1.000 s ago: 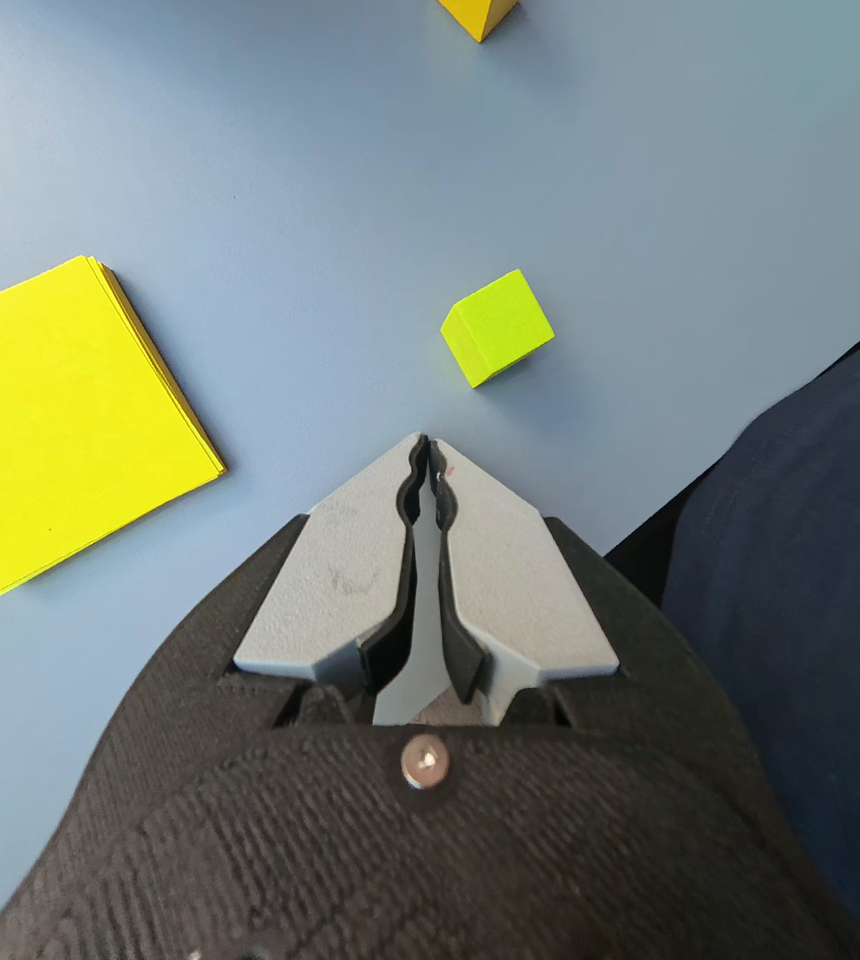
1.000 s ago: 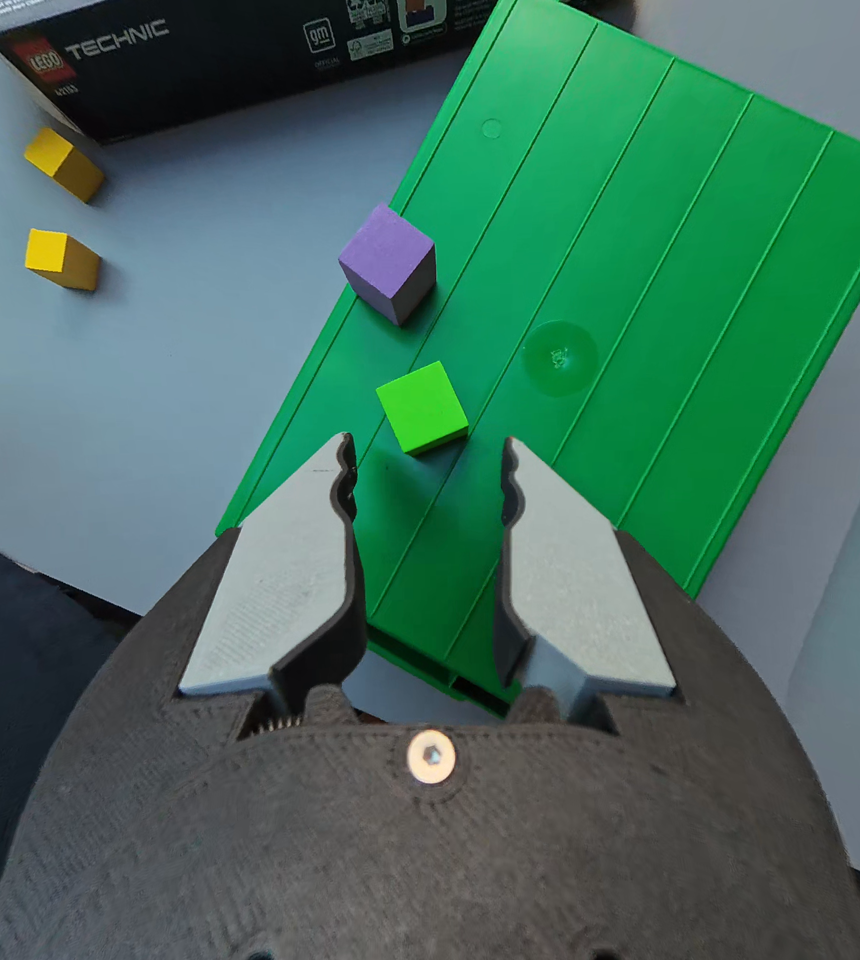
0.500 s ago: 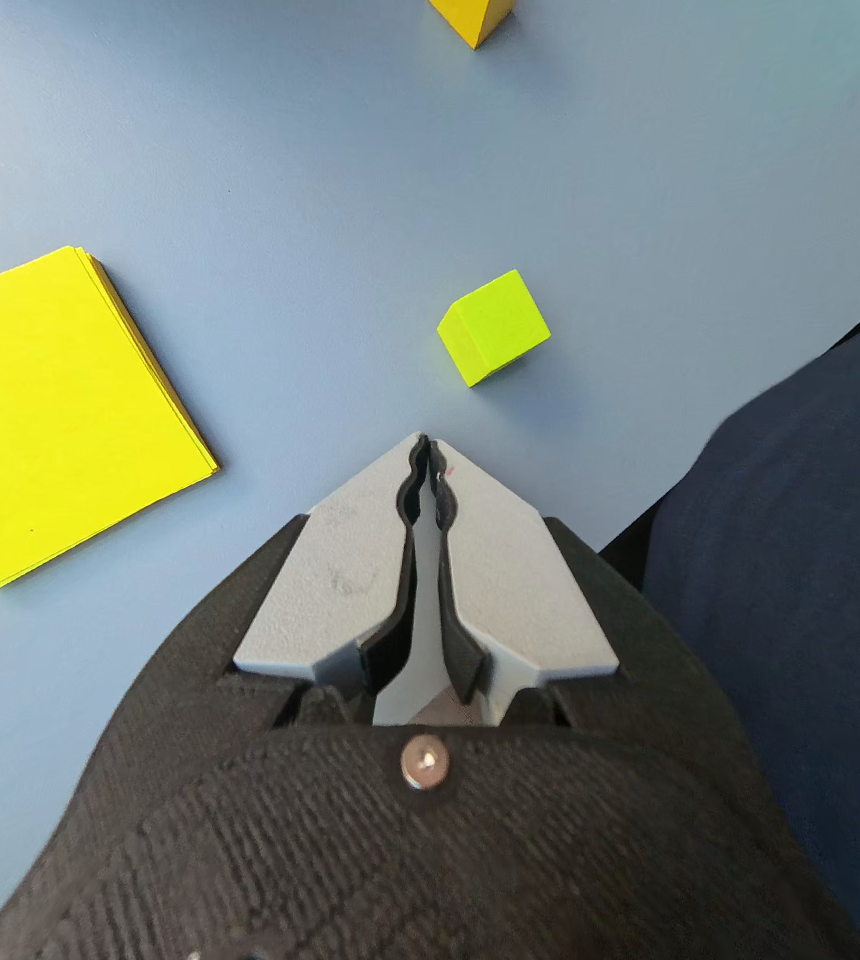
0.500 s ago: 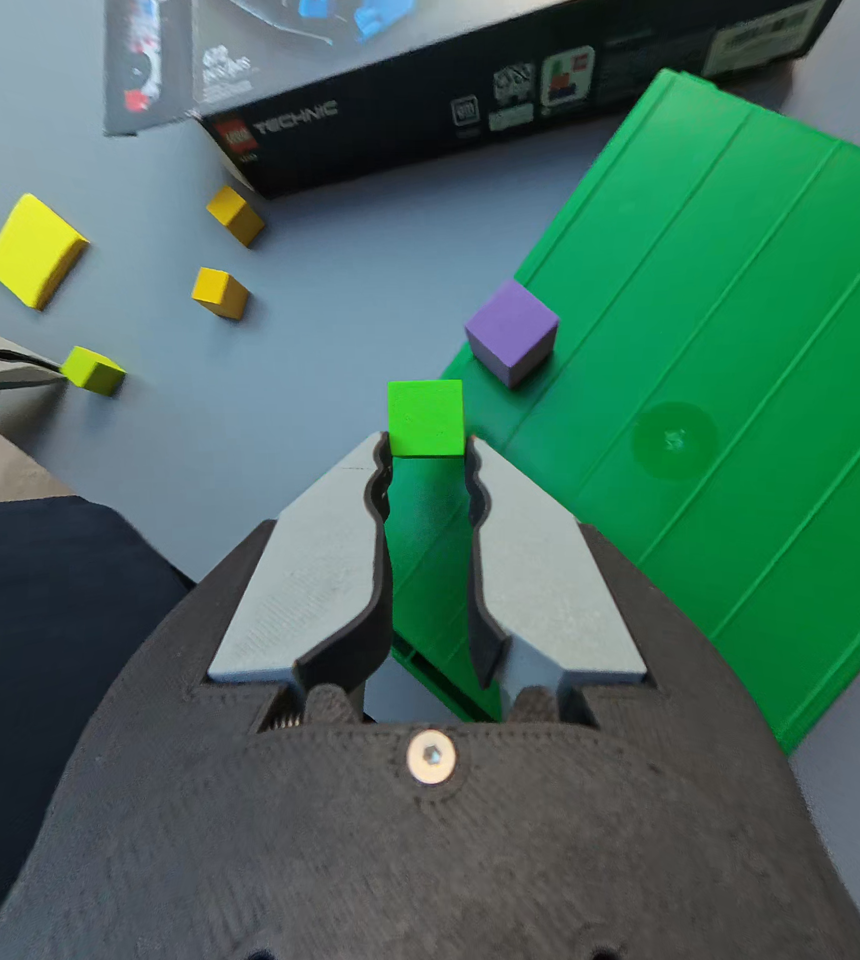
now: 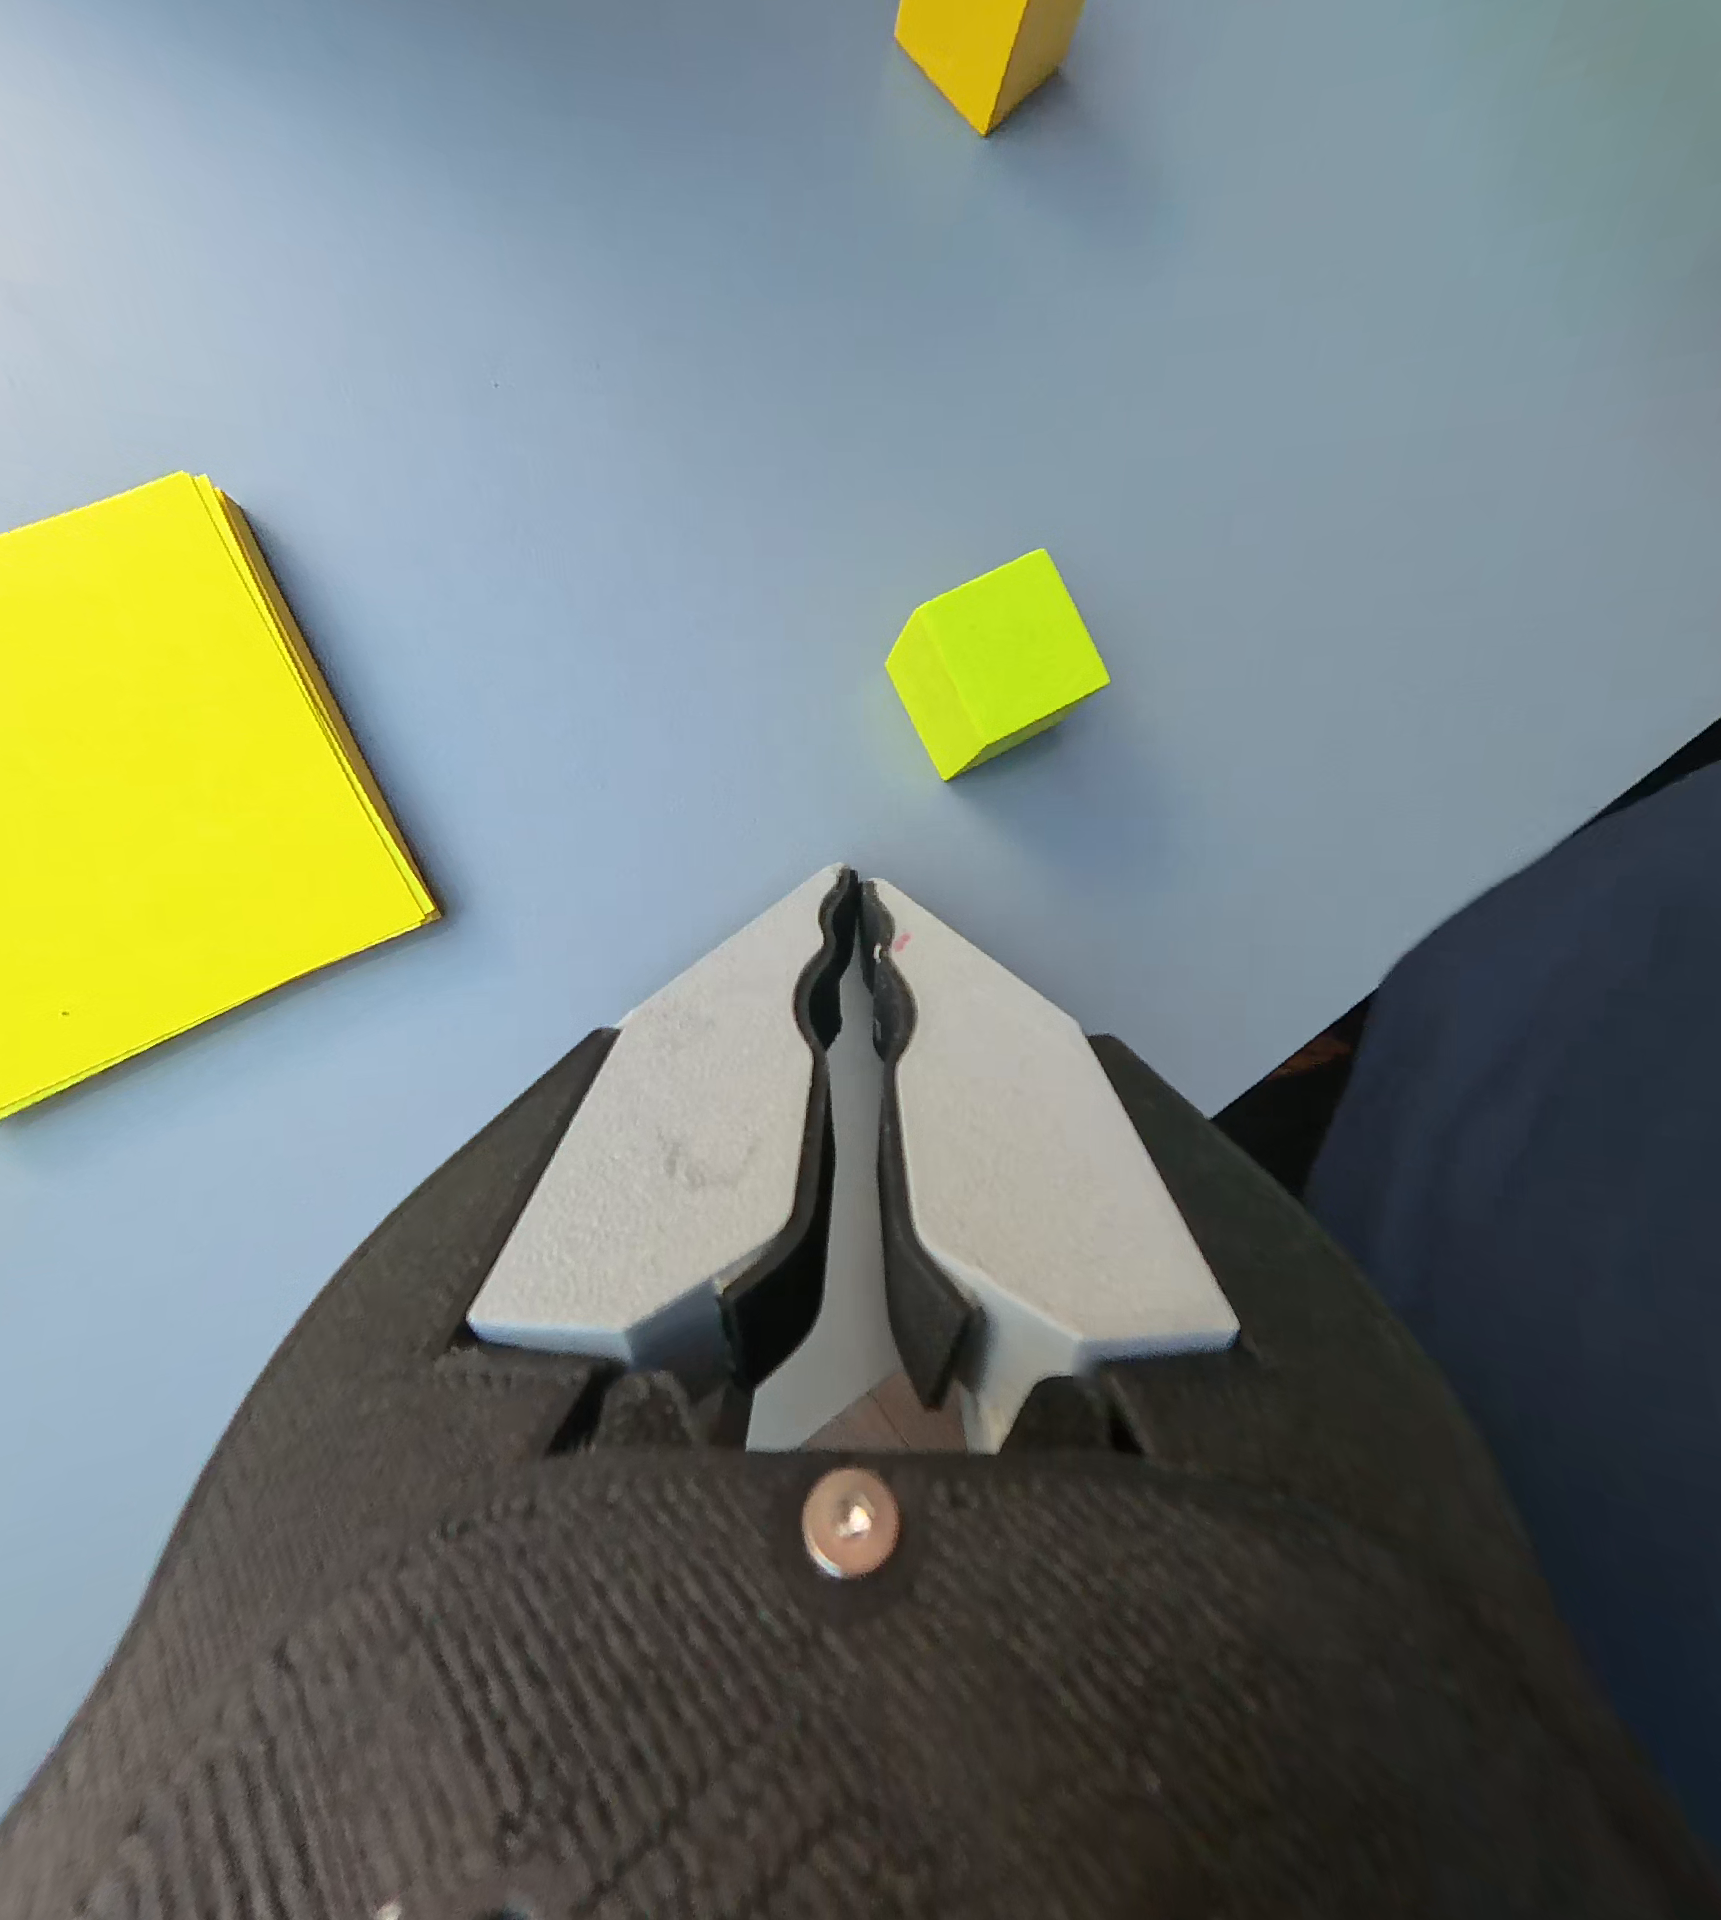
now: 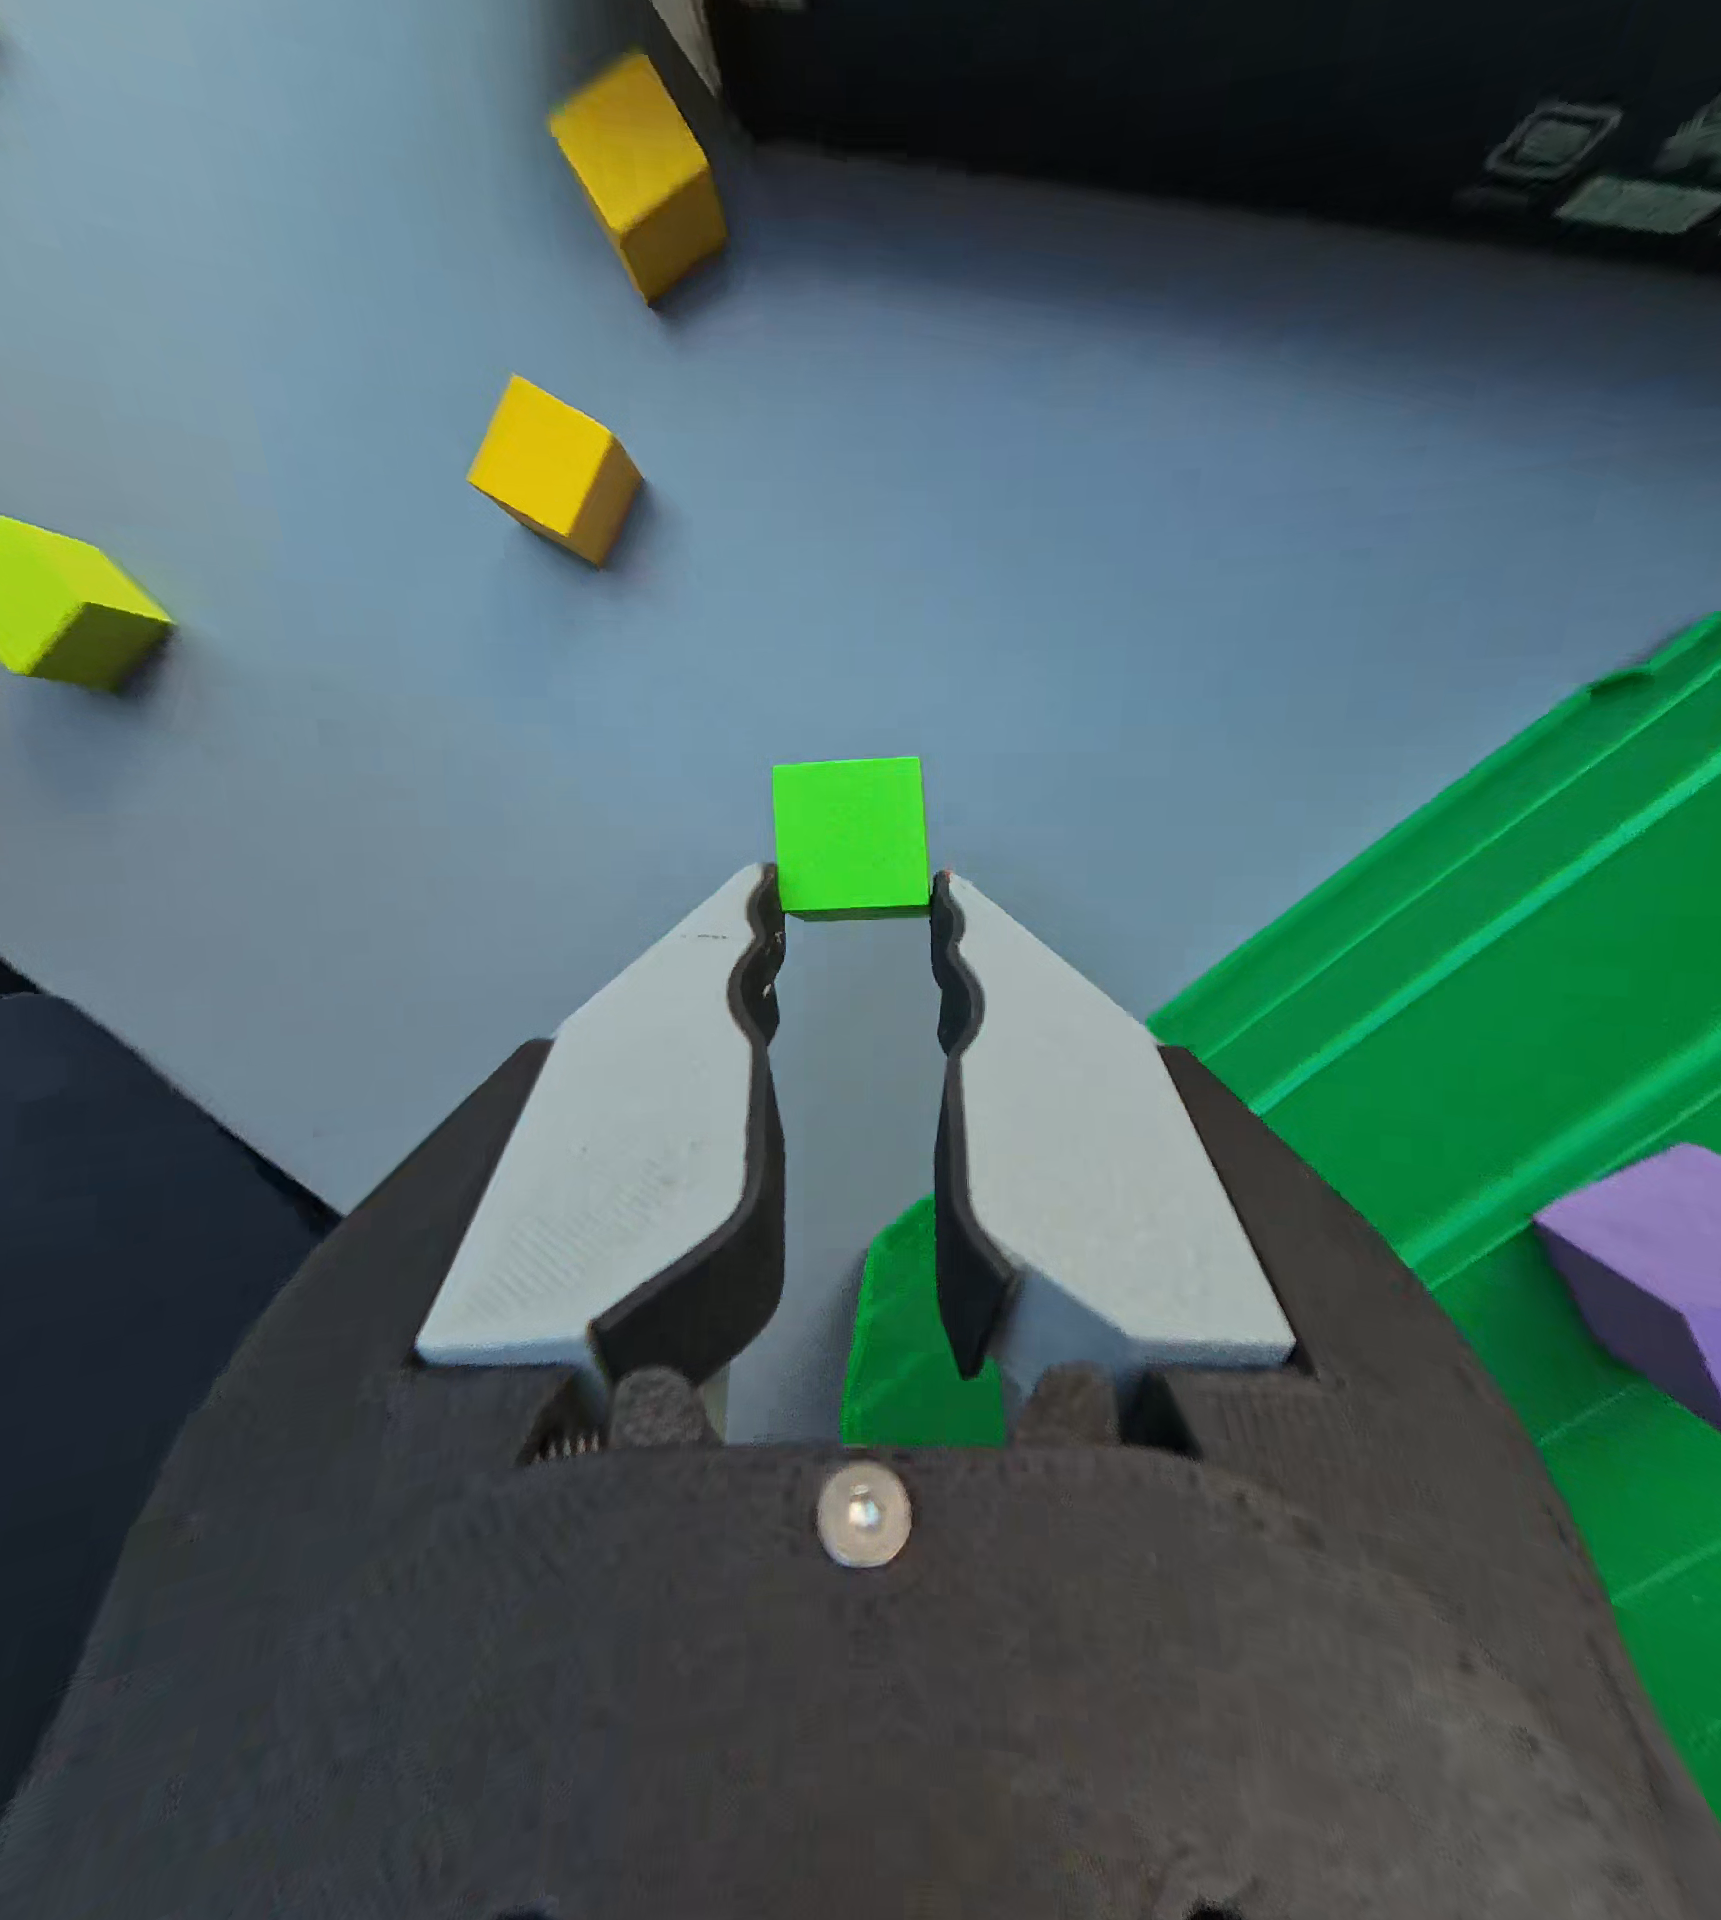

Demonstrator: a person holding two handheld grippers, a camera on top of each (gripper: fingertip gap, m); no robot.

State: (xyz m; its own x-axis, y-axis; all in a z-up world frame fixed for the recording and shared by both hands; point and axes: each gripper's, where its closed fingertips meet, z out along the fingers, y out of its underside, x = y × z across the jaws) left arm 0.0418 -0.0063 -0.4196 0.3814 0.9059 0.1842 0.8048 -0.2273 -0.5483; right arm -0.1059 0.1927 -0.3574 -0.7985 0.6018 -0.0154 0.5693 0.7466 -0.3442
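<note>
My right gripper (image 6: pixel 854 896) is shut on a bright green cube (image 6: pixel 850 834), pinched at its near end between the two fingertips and held above the blue table, left of the green ribbed board (image 6: pixel 1521 997). A purple cube (image 6: pixel 1697 1288) lies on that board. My left gripper (image 5: pixel 852 885) is shut with nothing between its fingertips, low over the table. A lime cube (image 5: pixel 996 661) sits just ahead of it to the right; it also shows in the right wrist view (image 6: pixel 45 603).
A stack of yellow paper squares (image 5: pixel 108 790) lies left of the left gripper. Two yellow blocks (image 6: pixel 555 470) (image 6: pixel 643 171) lie on the table near a dark box (image 6: pixel 1251 104). A person's dark blue clothing (image 5: pixel 1562 1195) is at the table's near edge. The left gripper's tips are roughly 25 cm from the right gripper's.
The right gripper closed on the green cube on the board, lifted it and carried it left, off the board and over the table. The left gripper stayed shut and barely moved.
</note>
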